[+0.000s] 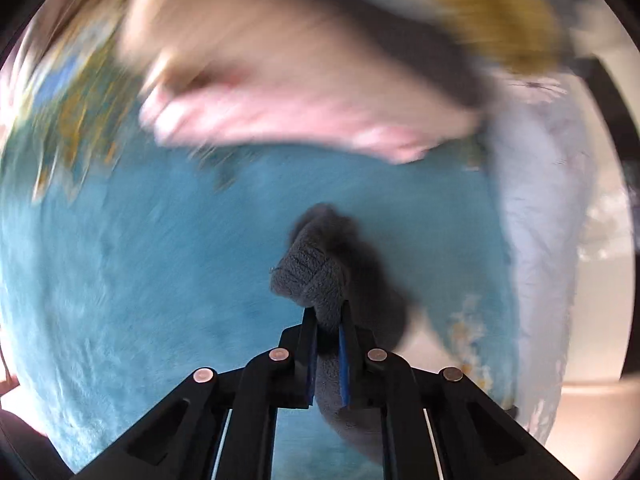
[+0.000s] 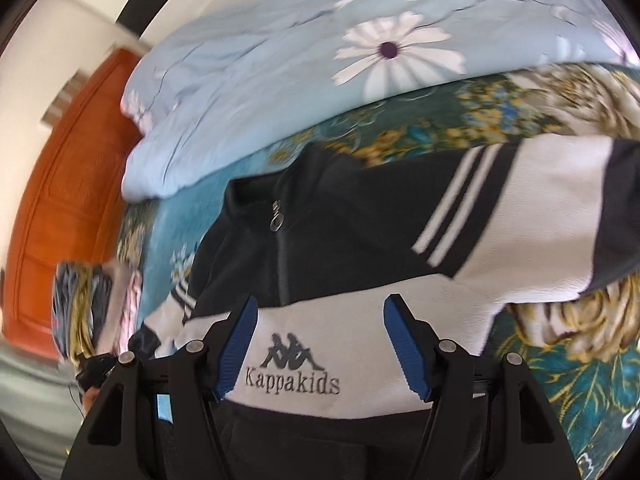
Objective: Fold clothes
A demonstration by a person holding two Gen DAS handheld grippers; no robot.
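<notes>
Your left gripper (image 1: 329,320) is clamped on a fold of grey fleece cloth (image 1: 316,276); the dark jaws pinch it tight, with a bunched lump of the cloth standing up past the fingertips and more of it hanging down between the gripper's arms. Beneath it lies the teal blanket (image 1: 140,280) that covers the bed. That whole view is smeared by motion: a blurred pink and cream shape crosses the top, and what it is you cannot tell from there. A pale blue quilt (image 1: 536,216) runs down the right side of that view.

Your right gripper (image 2: 320,344) stands released, its blue-padded fingers (image 2: 236,344) spread wide and holding nothing. It hangs just over the black and white jacket (image 2: 360,216), which lies spread on the flowered teal blanket (image 2: 560,368). Between the fingers you see the white chest panel with the "Kappakids" logo (image 2: 292,368). The jacket's zip pull (image 2: 276,216) sits above that, at the collar, and one sleeve with two white stripes (image 2: 460,204) reaches out to the right. The pale blue quilt with daisy print (image 2: 320,60) is heaped beyond the jacket, touching the blanket. An orange door (image 2: 68,184) shows at the left.
</notes>
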